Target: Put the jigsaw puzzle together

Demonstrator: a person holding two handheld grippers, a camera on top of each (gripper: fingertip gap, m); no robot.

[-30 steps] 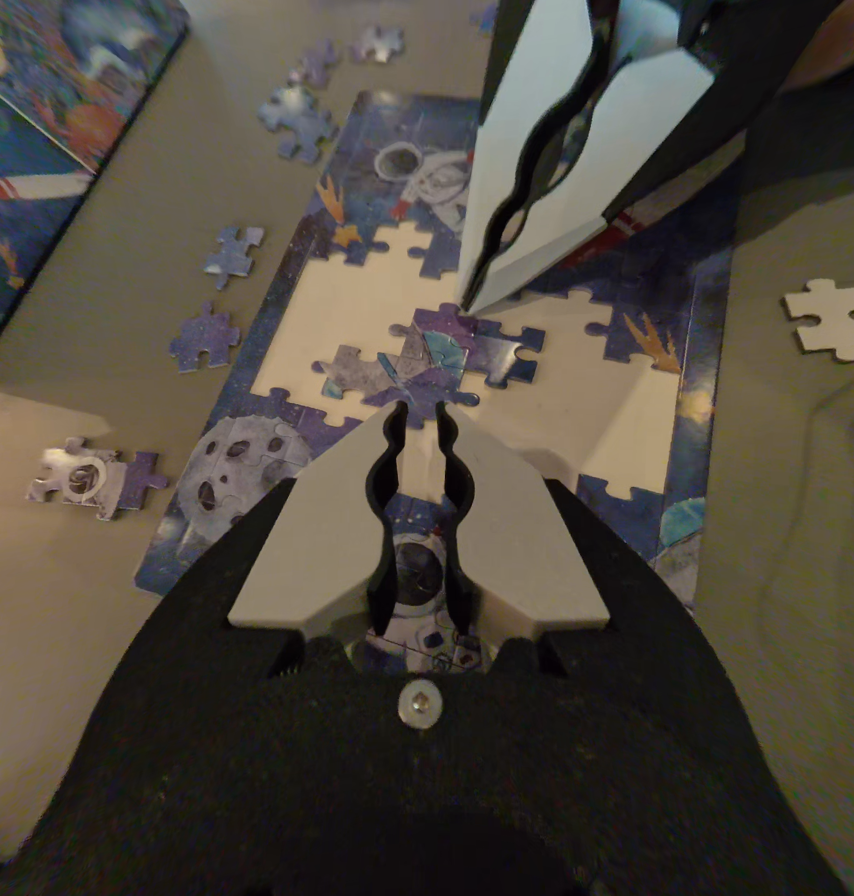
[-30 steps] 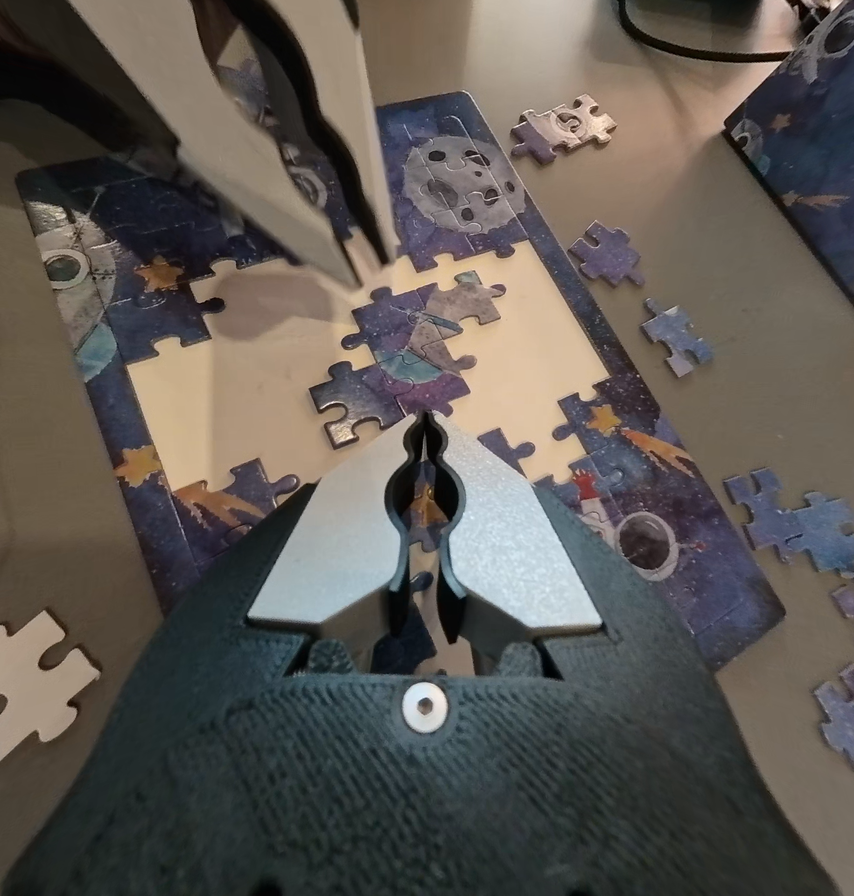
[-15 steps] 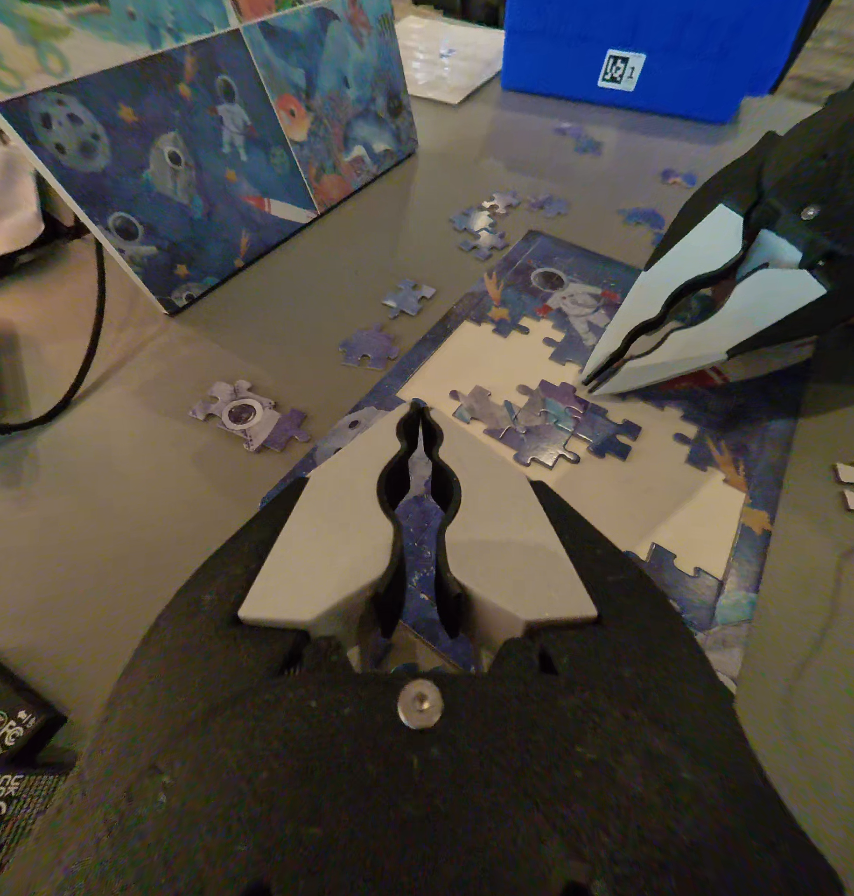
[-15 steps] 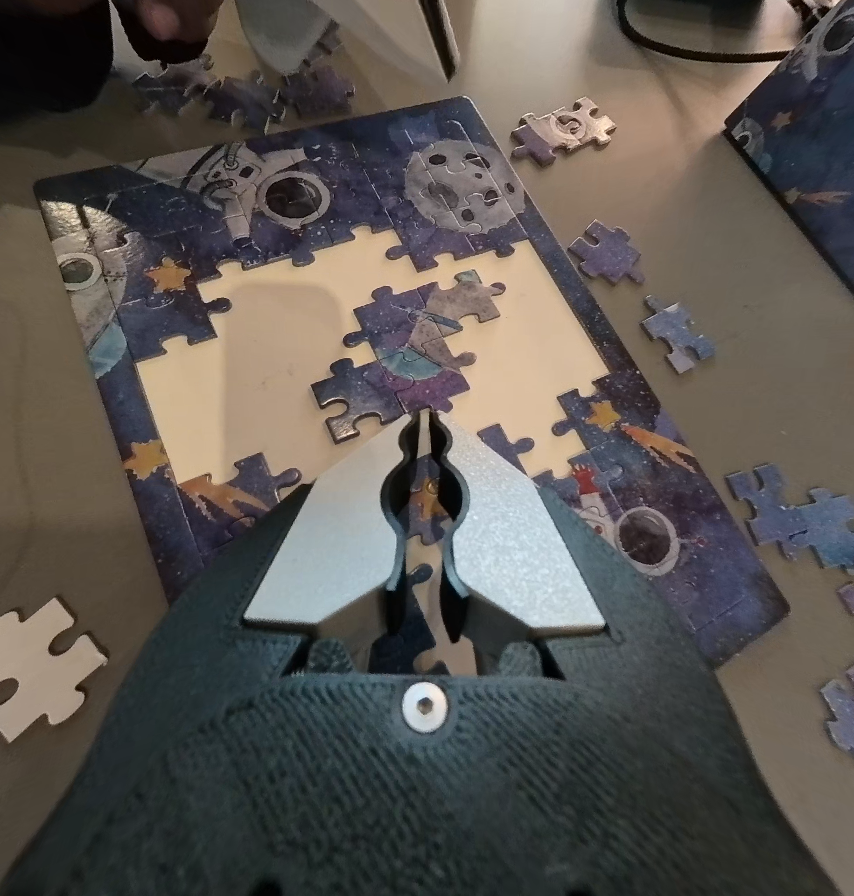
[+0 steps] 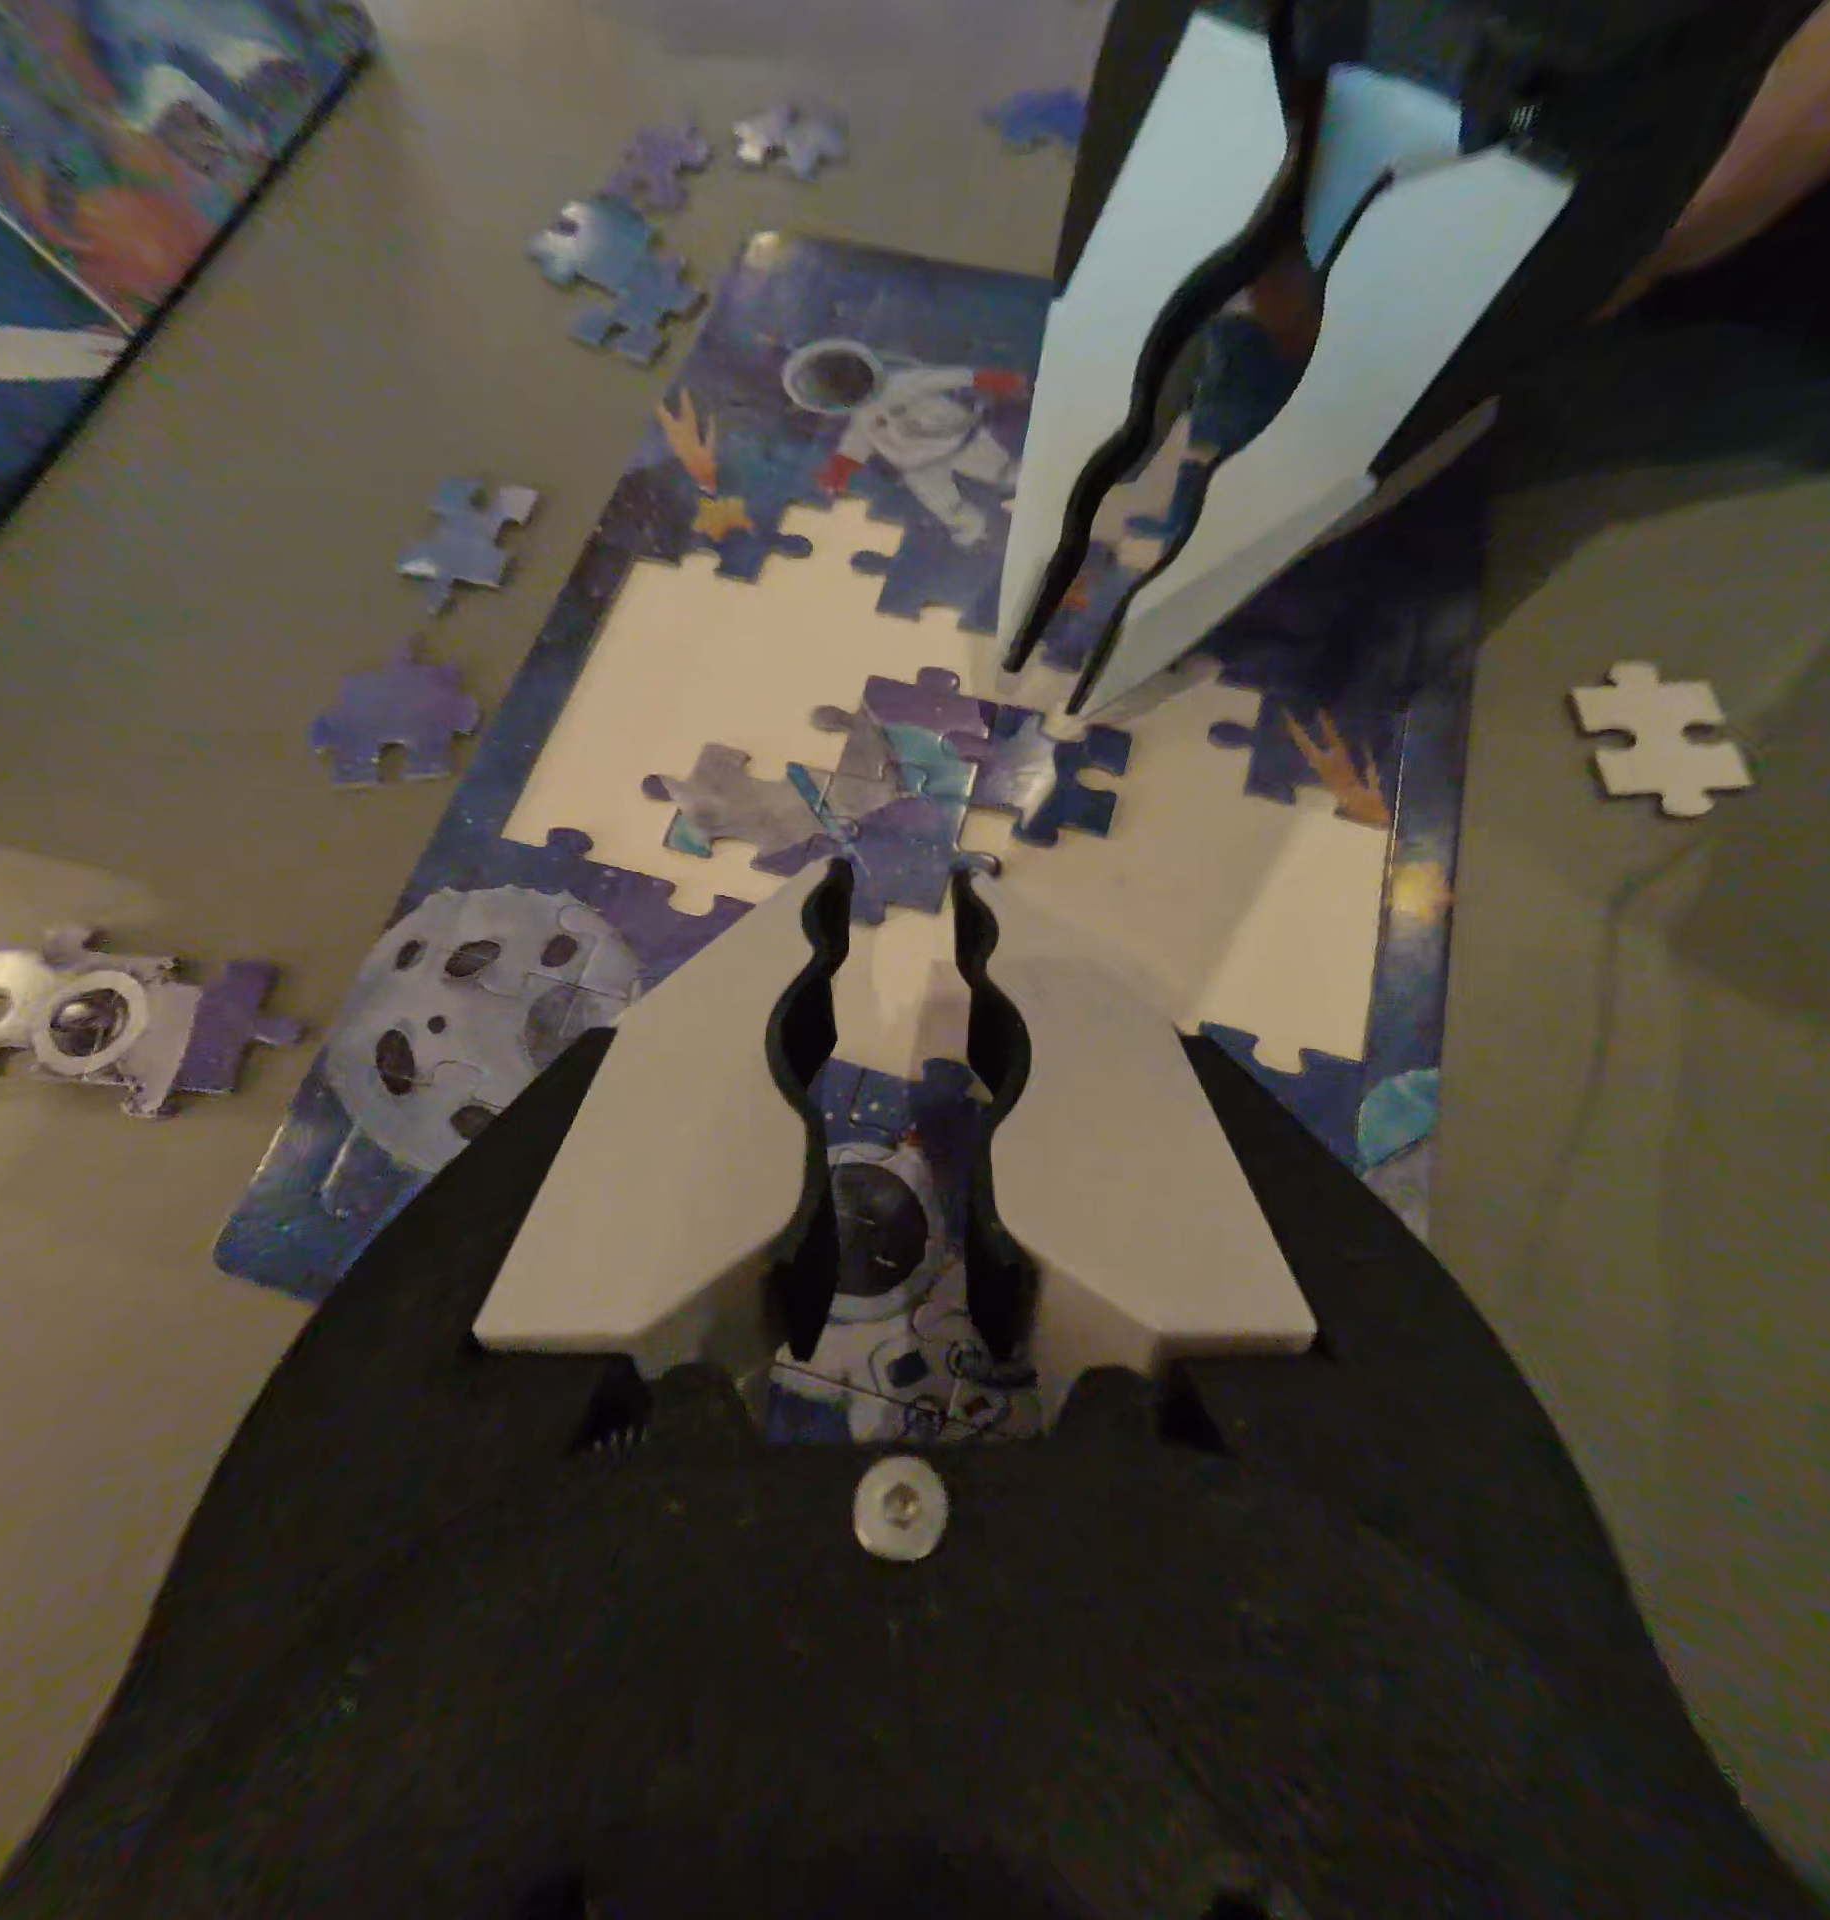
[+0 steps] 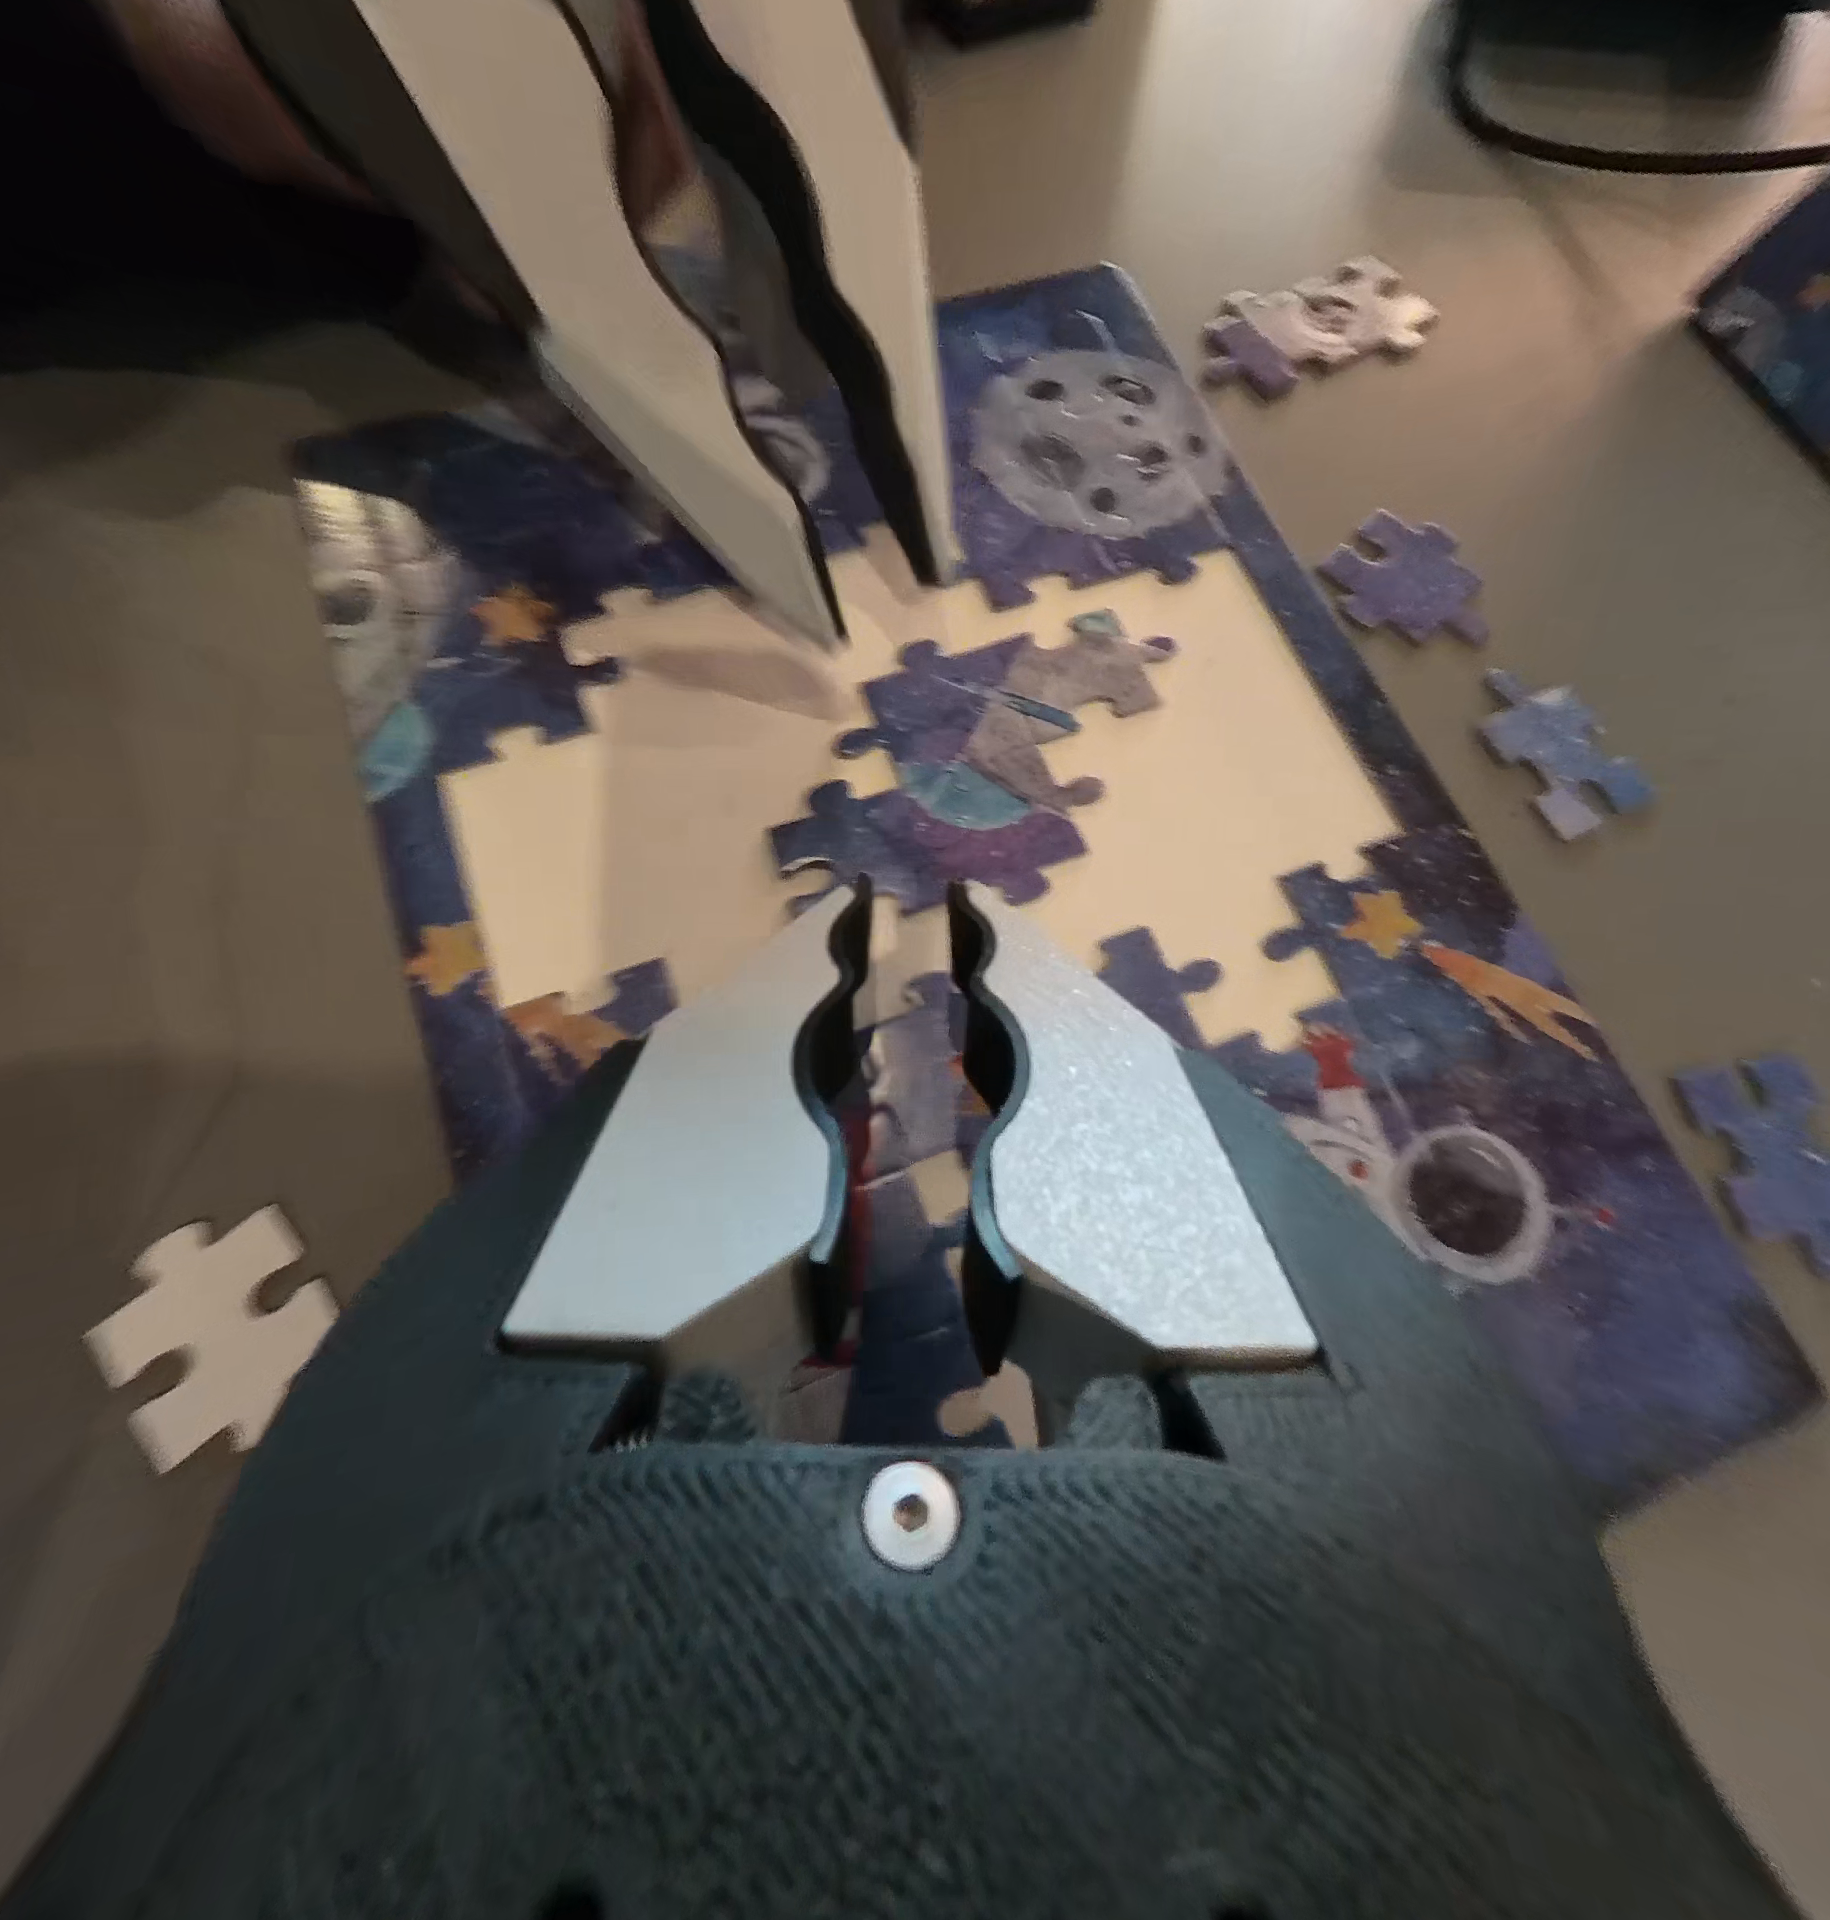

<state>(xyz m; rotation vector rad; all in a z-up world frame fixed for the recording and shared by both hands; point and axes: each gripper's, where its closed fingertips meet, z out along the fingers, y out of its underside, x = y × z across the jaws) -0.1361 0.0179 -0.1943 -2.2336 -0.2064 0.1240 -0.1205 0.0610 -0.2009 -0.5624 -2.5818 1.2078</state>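
The space-themed puzzle board (image 5: 1410, 727) lies flat, its border pieces joined around a bare cream middle. A cluster of joined pieces (image 5: 890, 779) lies loose in that middle; it also shows in the right wrist view (image 6: 973, 769). My left gripper (image 5: 900, 878) is open by a narrow gap and empty, with its tips at the cluster's near edge. My right gripper (image 6: 908, 888) is also slightly open and empty, at the opposite edge. Each gripper shows from across in the other's view: the right one (image 5: 1044, 686) and the left one (image 6: 883, 603).
Loose pieces lie on the grey table left of the board (image 5: 397, 717), (image 5: 469, 535), (image 5: 620, 270), with an astronaut-helmet cluster (image 5: 111, 1023). A face-down white piece (image 5: 1659, 753) lies on the other side. The picture box (image 5: 111, 156) and a black cable (image 6: 1617, 145) are farther off. Left tips to right tips: about 6 cm.
The left gripper, lifted back half a second ago, has returned low over the board at the cluster and opened. The right gripper moved closer to the cluster and opened slightly.
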